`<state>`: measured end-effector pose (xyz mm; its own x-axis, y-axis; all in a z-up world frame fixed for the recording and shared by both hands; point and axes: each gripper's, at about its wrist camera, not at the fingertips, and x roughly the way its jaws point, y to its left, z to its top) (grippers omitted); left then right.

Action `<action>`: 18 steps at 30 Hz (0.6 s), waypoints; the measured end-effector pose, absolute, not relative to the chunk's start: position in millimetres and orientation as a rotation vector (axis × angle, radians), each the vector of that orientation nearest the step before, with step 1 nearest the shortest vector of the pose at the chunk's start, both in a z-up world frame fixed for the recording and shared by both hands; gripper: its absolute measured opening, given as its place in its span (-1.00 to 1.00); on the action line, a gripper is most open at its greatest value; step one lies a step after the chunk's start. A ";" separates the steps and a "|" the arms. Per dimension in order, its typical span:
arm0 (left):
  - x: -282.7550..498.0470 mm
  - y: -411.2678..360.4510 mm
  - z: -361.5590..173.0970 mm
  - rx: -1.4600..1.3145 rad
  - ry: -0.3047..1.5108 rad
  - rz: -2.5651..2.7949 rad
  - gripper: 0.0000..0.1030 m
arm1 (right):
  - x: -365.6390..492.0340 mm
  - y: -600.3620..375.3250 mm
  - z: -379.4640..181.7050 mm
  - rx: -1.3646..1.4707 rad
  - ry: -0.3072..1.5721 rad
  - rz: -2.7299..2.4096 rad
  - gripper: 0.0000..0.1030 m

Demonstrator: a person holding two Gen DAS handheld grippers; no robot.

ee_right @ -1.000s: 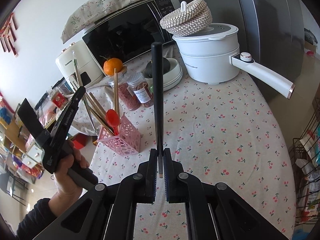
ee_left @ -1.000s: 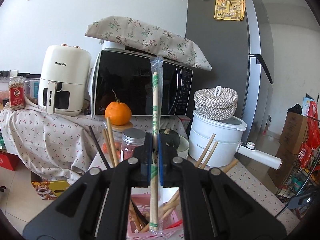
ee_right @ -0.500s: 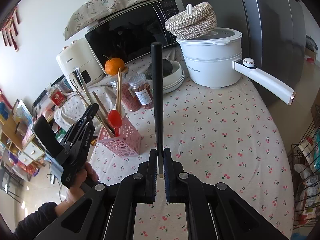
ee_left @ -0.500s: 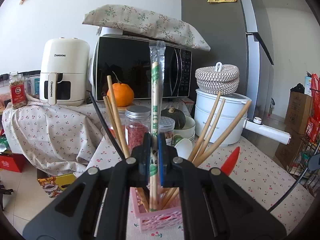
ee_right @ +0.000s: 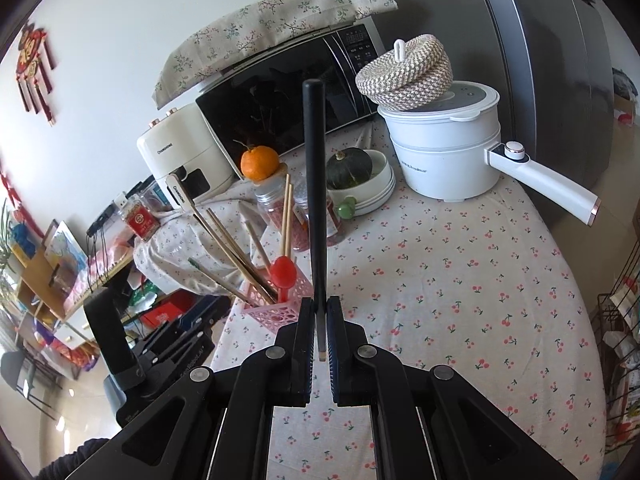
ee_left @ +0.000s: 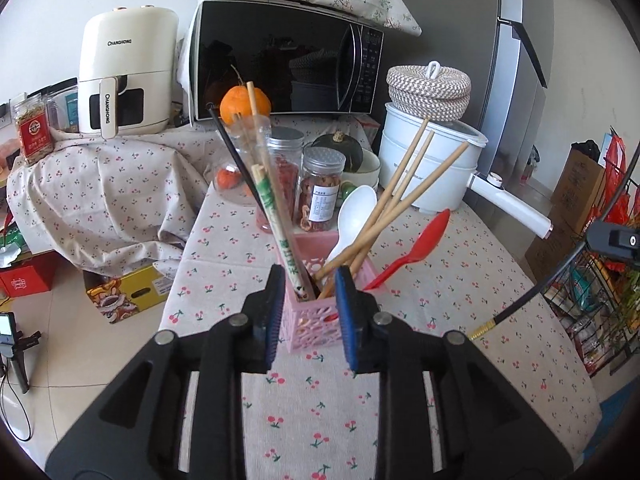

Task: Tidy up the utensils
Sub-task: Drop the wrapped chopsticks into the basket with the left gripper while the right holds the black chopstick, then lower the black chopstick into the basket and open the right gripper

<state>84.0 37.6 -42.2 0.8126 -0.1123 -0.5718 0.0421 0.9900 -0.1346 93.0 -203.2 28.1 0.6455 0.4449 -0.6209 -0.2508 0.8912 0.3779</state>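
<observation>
Gaping wide, left gripper (ee_left: pixel 307 312) empty; right gripper (ee_right: pixel 319 324) clamps black chopstick (ee_right: pixel 314 184).

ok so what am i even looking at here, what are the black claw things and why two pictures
The black claws are two hand-held grippers; a person holds one in each hand. Each carries a fisheye camera looking along its fingers, hence two pictures.

In the left wrist view, the left gripper is open, right in front of a pink basket that holds wooden chopsticks, wrapped chopsticks, a white spoon and a red spoon.

In the right wrist view, the right gripper is shut on a black stick, standing upright.

All this is over a table with a cherry-print cloth, which also holds jars, a squash in a bowl and a white pot.
</observation>
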 end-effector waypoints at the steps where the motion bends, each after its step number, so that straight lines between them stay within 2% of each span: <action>1: 80.8 39.2 -40.5 -0.127 0.646 -0.085 -0.34 | 92.4 -200.7 31.3 0.276 0.766 0.411 -0.88; 4: 71.1 44.4 -39.3 -0.157 0.739 -0.079 -0.05 | 91.4 -192.0 40.3 0.296 0.750 0.460 -0.88; 6: 65.9 50.6 -42.4 -0.191 0.811 -0.068 0.24 | 91.0 -184.7 46.0 0.306 0.736 0.489 -0.88; 8: 59.2 58.2 -46.8 -0.227 0.848 -0.055 0.34 | 90.8 -177.1 50.1 0.326 0.725 0.505 -0.88; 12: 61.6 69.2 -57.4 -0.305 0.929 -0.044 0.43 | 95.6 -155.7 60.2 0.304 0.698 0.503 -0.88; 18: 71.0 72.7 -68.4 -0.287 1.024 -0.091 0.44 | 117.6 -123.6 79.0 0.266 0.645 0.474 -0.88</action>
<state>71.0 72.7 -68.4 0.5203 -0.2077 -0.8283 -0.0590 0.9589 -0.2775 117.6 -123.6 79.0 0.6980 0.5009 -0.5118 -0.3390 0.8607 0.3799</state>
